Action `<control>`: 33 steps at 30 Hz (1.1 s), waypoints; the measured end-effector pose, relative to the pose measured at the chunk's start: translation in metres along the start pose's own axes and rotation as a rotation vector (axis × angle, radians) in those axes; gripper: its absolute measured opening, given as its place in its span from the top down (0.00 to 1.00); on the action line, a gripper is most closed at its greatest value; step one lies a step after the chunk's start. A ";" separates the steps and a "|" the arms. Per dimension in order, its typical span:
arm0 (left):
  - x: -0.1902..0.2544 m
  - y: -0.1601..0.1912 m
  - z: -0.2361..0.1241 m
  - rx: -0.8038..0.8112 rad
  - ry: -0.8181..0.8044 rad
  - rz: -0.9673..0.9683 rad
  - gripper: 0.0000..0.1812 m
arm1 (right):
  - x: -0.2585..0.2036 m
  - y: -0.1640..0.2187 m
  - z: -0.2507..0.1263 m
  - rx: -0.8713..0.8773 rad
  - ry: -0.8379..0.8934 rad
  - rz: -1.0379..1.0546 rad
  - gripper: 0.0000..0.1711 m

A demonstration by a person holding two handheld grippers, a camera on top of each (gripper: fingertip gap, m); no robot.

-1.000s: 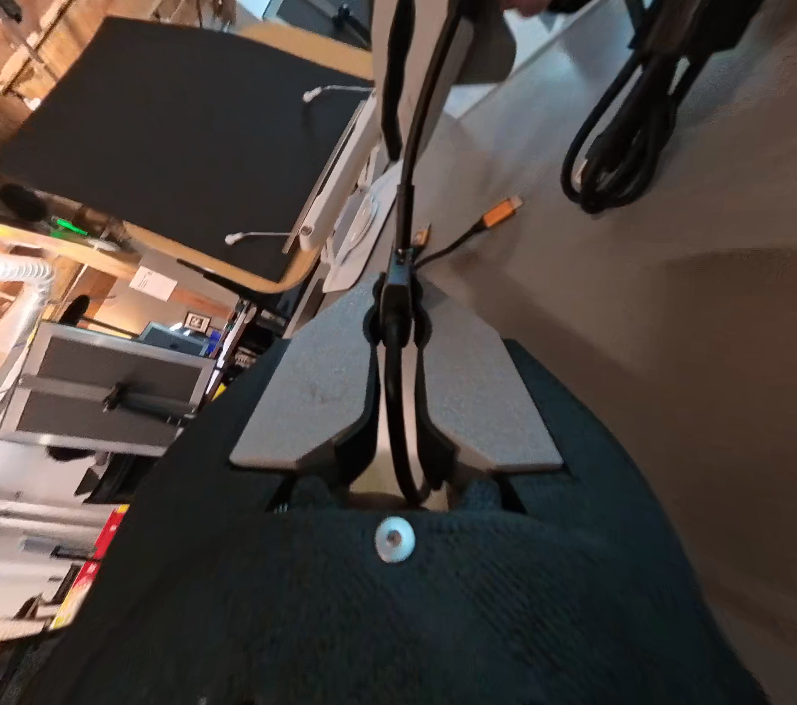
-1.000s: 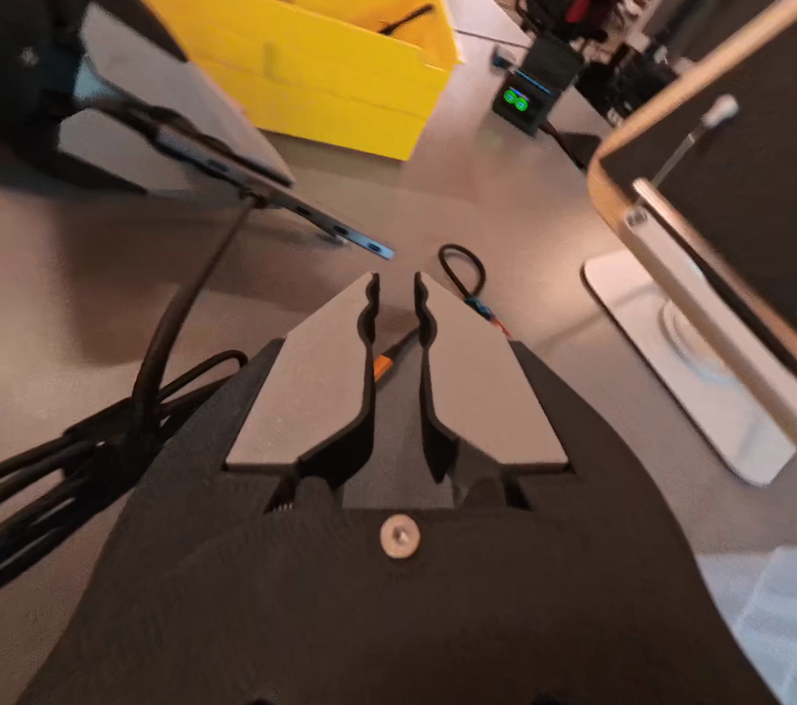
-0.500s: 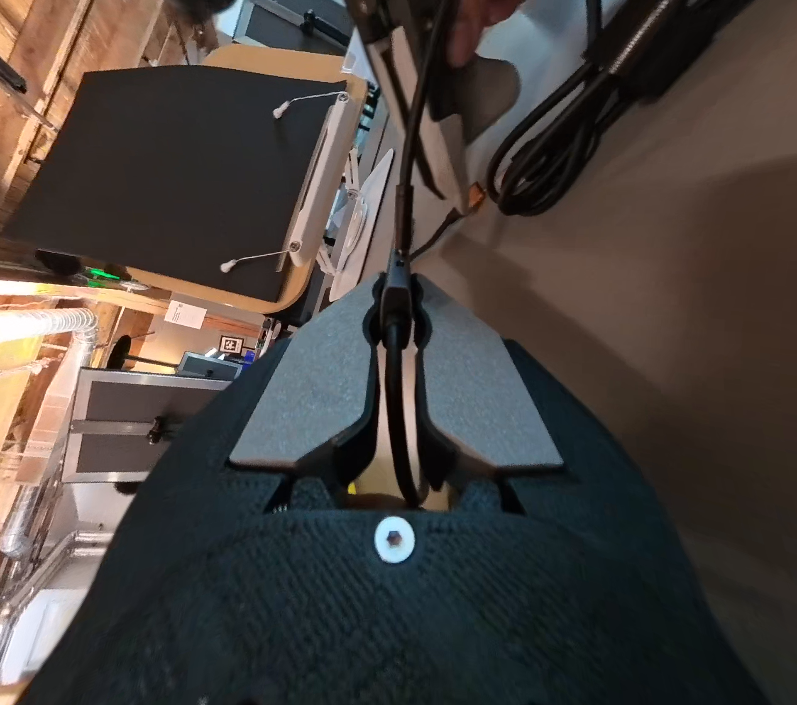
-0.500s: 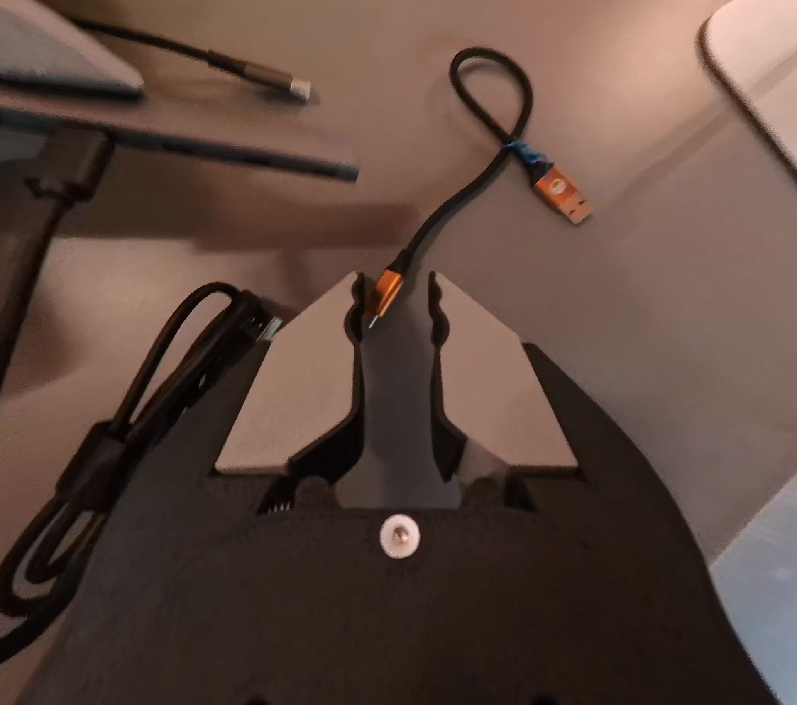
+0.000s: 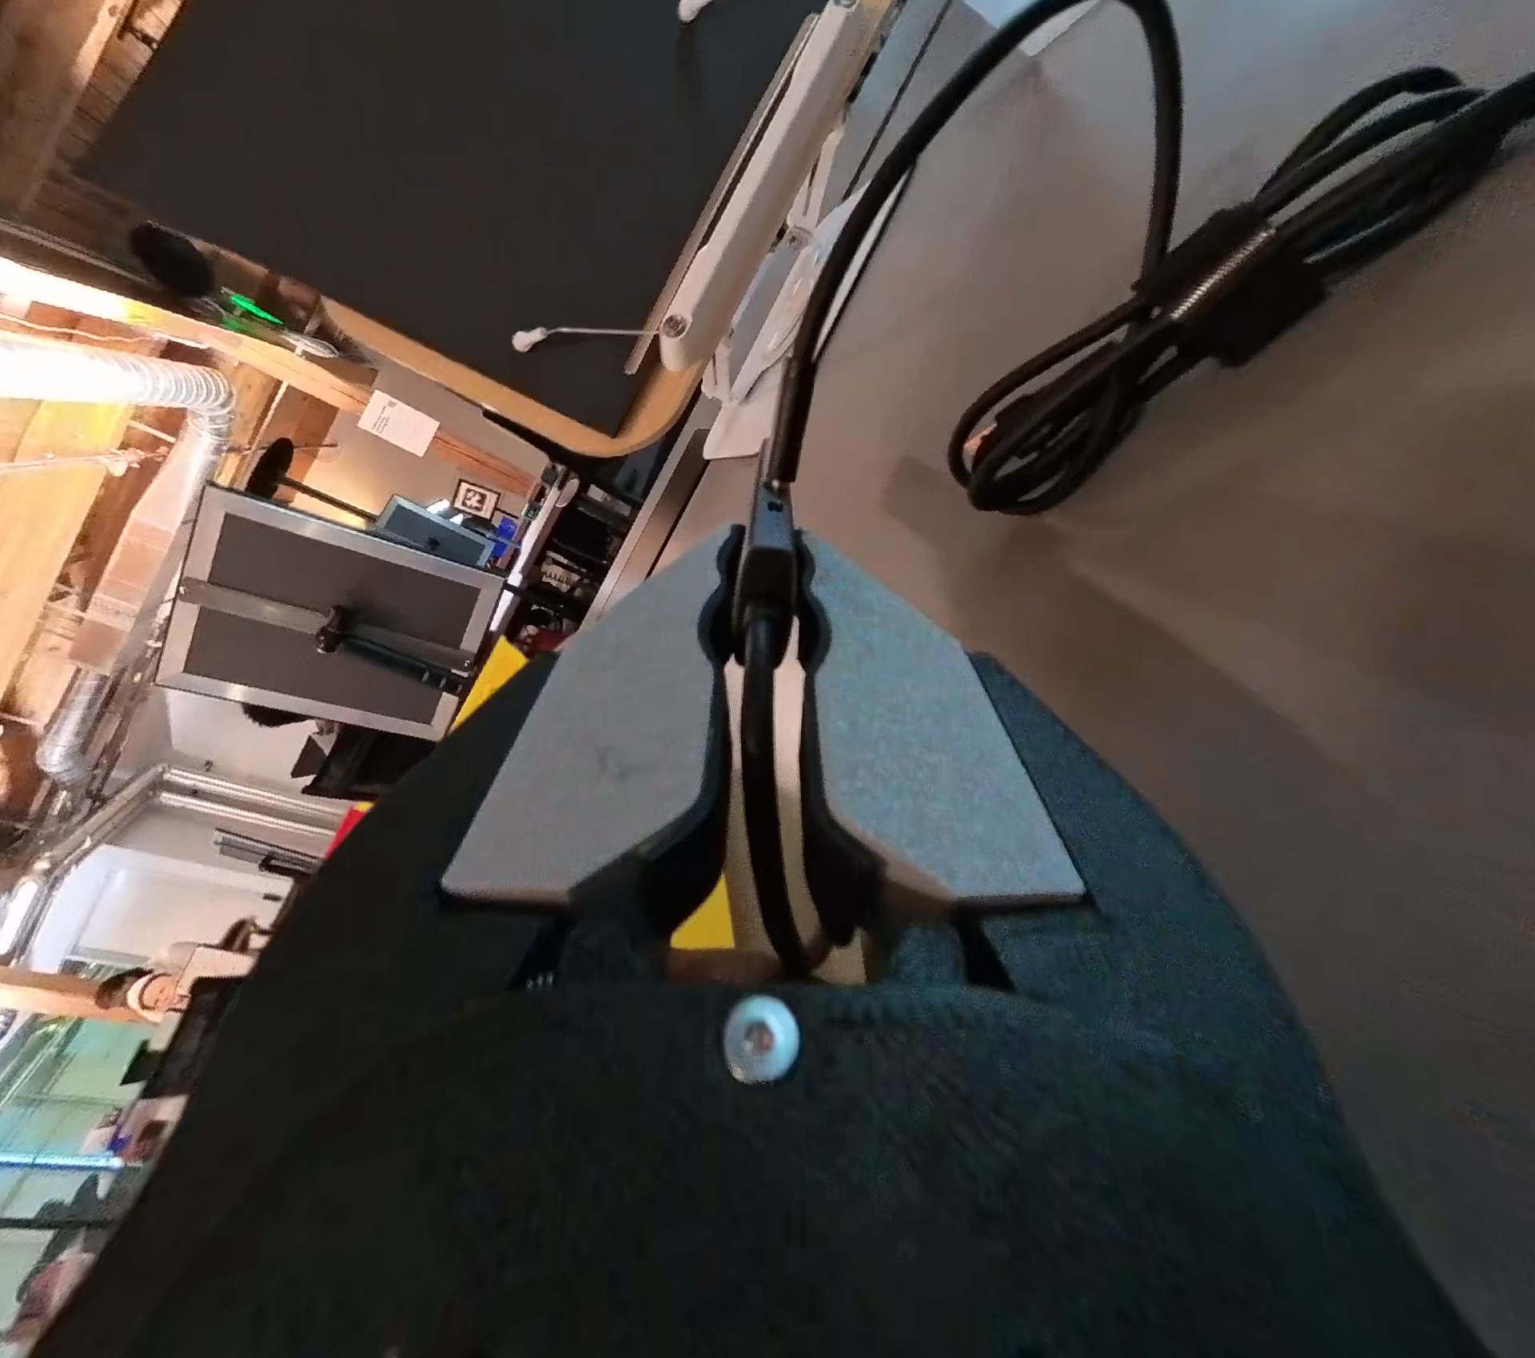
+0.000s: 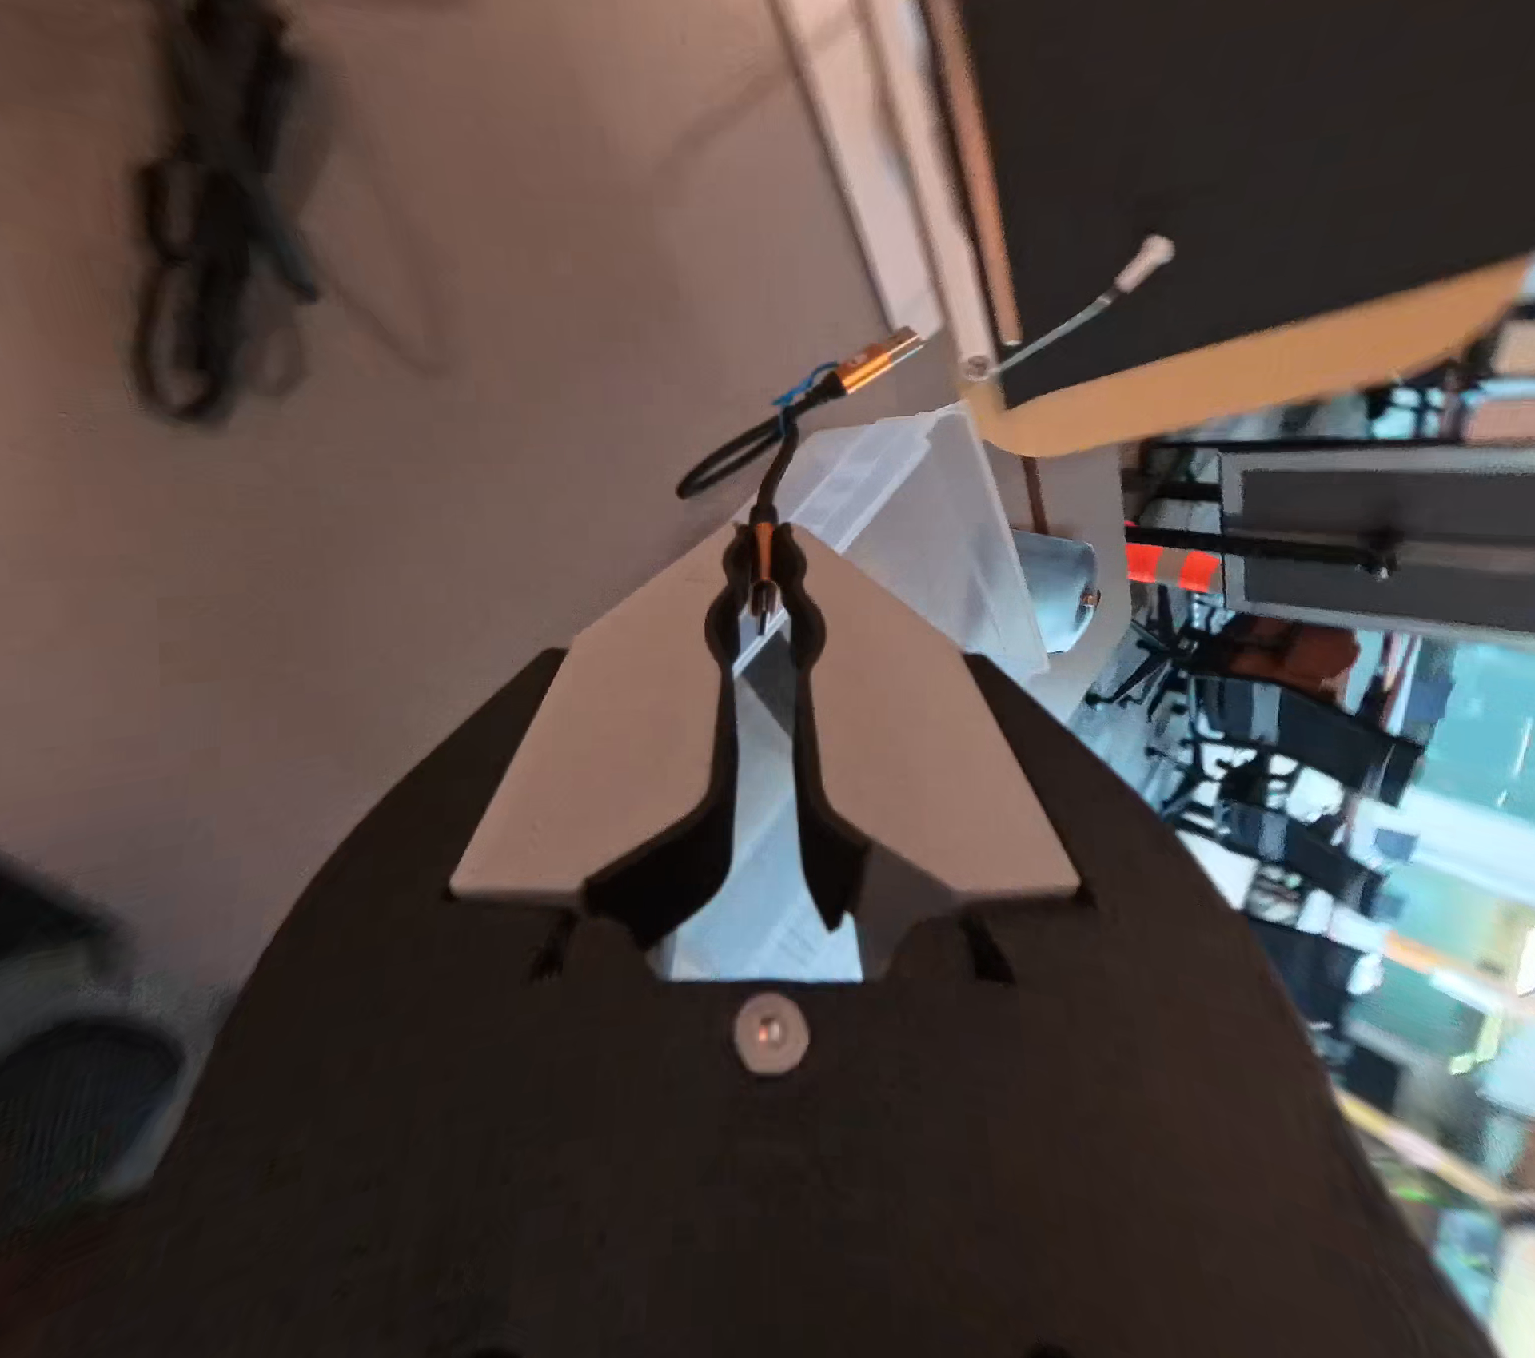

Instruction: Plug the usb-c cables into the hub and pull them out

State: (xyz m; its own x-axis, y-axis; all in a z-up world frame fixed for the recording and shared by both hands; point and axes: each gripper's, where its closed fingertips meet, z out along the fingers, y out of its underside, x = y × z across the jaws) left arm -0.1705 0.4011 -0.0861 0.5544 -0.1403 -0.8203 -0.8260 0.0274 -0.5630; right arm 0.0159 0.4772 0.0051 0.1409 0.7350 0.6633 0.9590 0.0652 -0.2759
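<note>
In the left wrist view my left gripper is shut on the thin dark hub, seen edge-on between the fingers. The hub's black cable arcs up from its front end and down toward a coiled bundle. In the right wrist view my right gripper is shut on the orange USB-C plug, whose metal tip points back between the fingers. The short black cable loops past the tips to an orange USB-A end, held off the table.
The grey table carries the coiled black bundle, blurred in the right wrist view. A black panel on a white stand stands at the table's far side. A clear plastic box lies behind my right fingertips.
My right gripper has shut on the orange USB-C plug and lifted and turned with it. It has gone from the left wrist view, which has turned. My left gripper still holds the hub.
</note>
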 end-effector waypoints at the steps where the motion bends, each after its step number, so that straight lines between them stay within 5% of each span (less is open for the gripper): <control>1: 0.002 -0.002 0.000 0.006 0.003 0.014 0.96 | -0.006 -0.004 -0.007 -0.052 -0.053 -0.080 0.98; 7: 0.004 -0.004 -0.003 0.026 0.012 0.028 0.96 | -0.087 -0.054 0.040 -0.172 -0.399 -0.307 0.94; 11: 0.020 -0.015 -0.016 0.140 0.098 0.107 0.96 | -0.115 -0.067 0.078 -0.105 -0.494 -0.126 0.93; 15: 0.035 -0.016 -0.021 0.153 0.143 0.205 0.96 | -0.136 -0.094 0.077 0.128 -0.733 0.125 0.75; 21: 0.032 -0.008 -0.016 0.098 0.124 0.224 0.96 | -0.112 -0.092 0.065 0.291 -0.824 0.249 0.81; 28: 0.035 -0.001 -0.011 0.045 0.115 0.280 0.96 | -0.117 -0.063 0.120 0.164 -0.577 0.025 0.88; 31: 0.036 0.000 -0.011 0.039 0.118 0.281 0.96 | -0.125 -0.060 0.129 0.143 -0.615 0.079 0.97; 33: 0.035 0.000 -0.012 0.043 0.120 0.269 0.96 | -0.127 -0.060 0.128 0.148 -0.683 0.130 0.93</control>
State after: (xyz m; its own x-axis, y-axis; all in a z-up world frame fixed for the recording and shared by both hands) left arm -0.1522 0.3846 -0.1142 0.2984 -0.2383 -0.9242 -0.9352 0.1207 -0.3330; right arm -0.0907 0.4661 -0.1515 0.0199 0.9986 0.0480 0.8946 0.0037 -0.4469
